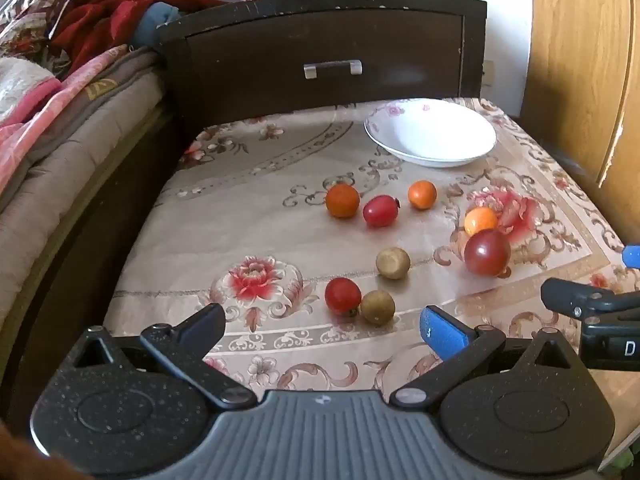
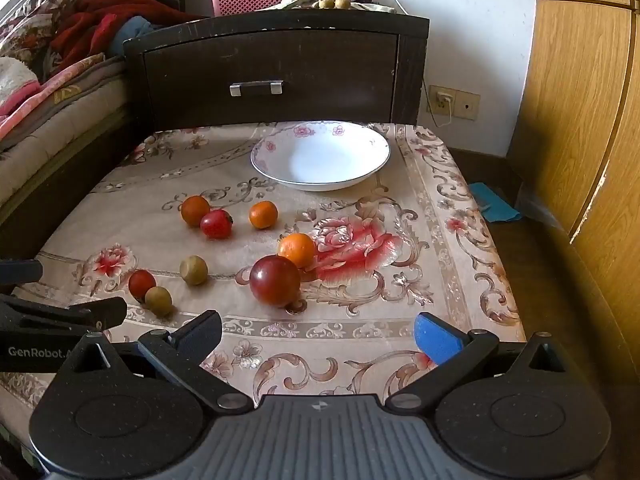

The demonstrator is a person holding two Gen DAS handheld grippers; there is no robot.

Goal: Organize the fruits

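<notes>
We hover at the start, both grippers' fingers (image 1: 442, 336) released and holding nothing, bowl (image 2: 320, 156) empty; next we close on the near plum (image 2: 275, 280).

A floral beige tablecloth (image 1: 280, 208) is seen spread over the table, with a white shallow ceramic bowl (image 1: 431, 132) set empty at its far right. Eight small round fruits are scattered nearer: three orange, three red and two tan. The largest dark red fruit (image 1: 487, 252) touches an orange one (image 1: 480, 220). The left gripper (image 1: 323, 326) is held wide apart, empty, above the near edge.
</notes>
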